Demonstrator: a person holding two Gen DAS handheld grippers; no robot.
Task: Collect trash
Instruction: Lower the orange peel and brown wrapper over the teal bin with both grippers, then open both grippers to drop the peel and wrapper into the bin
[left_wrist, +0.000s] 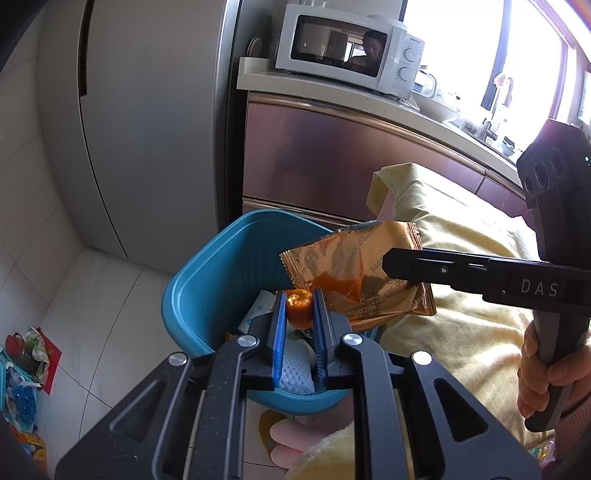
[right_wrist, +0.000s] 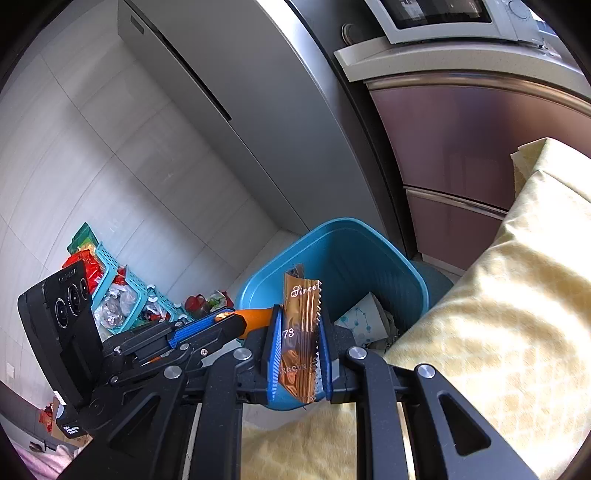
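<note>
Blue bin: left gripper clamps orange peel; right gripper pinches gold wrapper above it.

The right gripper pinches a shiny copper-brown foil wrapper upright between its blue pads, above the near rim of a blue plastic bin. Just to its left, the left gripper clamps an orange piece of peel. A white patterned paper cup lies inside the bin. A yellow quilted cloth lies beside the bin on the right.
</note>
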